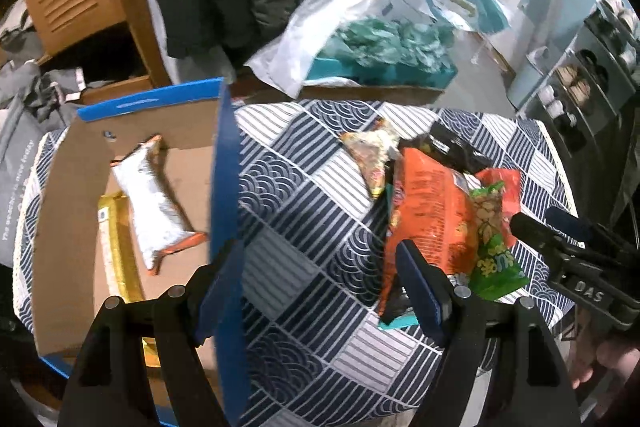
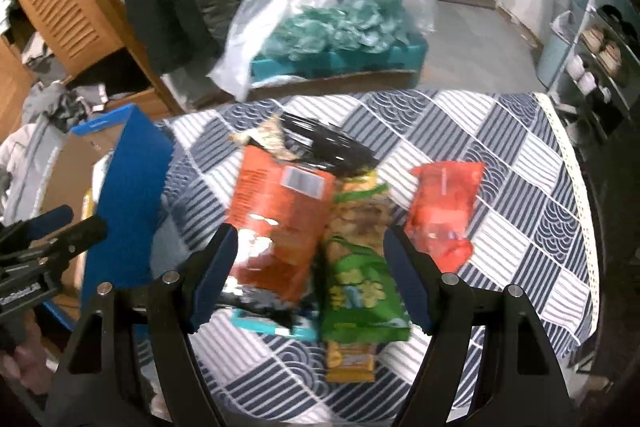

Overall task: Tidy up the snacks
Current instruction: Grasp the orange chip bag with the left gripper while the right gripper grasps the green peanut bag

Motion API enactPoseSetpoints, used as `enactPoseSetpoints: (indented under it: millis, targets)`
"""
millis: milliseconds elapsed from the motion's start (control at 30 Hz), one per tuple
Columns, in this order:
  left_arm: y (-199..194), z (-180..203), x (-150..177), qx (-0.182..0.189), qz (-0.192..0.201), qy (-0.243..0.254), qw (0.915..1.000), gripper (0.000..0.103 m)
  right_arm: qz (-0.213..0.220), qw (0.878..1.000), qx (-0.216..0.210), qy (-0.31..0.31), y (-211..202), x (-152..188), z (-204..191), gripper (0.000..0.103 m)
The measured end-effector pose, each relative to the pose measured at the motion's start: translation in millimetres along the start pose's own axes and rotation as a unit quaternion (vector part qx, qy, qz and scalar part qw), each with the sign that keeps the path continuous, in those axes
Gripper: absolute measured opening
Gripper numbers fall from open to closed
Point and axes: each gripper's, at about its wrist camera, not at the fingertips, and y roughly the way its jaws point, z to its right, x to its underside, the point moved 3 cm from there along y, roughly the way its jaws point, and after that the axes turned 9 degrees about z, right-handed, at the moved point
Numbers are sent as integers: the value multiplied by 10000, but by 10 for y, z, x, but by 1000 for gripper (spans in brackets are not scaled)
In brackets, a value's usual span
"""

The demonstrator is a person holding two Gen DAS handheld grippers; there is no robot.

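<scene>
On the patterned tablecloth (image 2: 500, 155), the blue-walled cardboard box (image 1: 224, 187) stood at the left and the loose snack pile lay at the right. The box already held a white packet (image 1: 154, 203) and a yellow packet (image 1: 116, 247). The right gripper (image 2: 310, 279) was the nearer tool to the pile: its jaws stood wide and empty, straddling the orange bag (image 2: 280, 219) and the green peanut packet (image 2: 360, 267), whose long axes ran roughly parallel to the fingers. The left gripper (image 1: 320, 291), jaws likewise wide and empty, stood beside the box wall.
</scene>
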Motion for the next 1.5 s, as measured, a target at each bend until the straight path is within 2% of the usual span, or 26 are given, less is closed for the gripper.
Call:
enactPoseSetpoints:
  millis: [300,933,967,1033,1067,1133,1500]
  targets:
    - [249,246,47,155,-251,86,9995,79,-385,9990,97,203,281,202,296,76]
    - [487,451,108,260,-536,154,9981,79,-949,9954,3,153,786,451,331,75]
    - [495,458,110,287,-555,135,9980,79,-920,9957,13,108,797,456,318,73]
    - [500,470,111,346,-586,86,9976,79,-913,9958,6,65,807,465,303,52]
    - [505,479,111,375,-596,62,9975,79,-899,9959,5,63,801,466,299,52]
    - [517,508,107,409,-618,33,9972,79,-876,9961,14,92,781,455,307,46]
    - [574,821,105,546,-599,230,9964,83,-586,9968,-161,519,380,396,487,44]
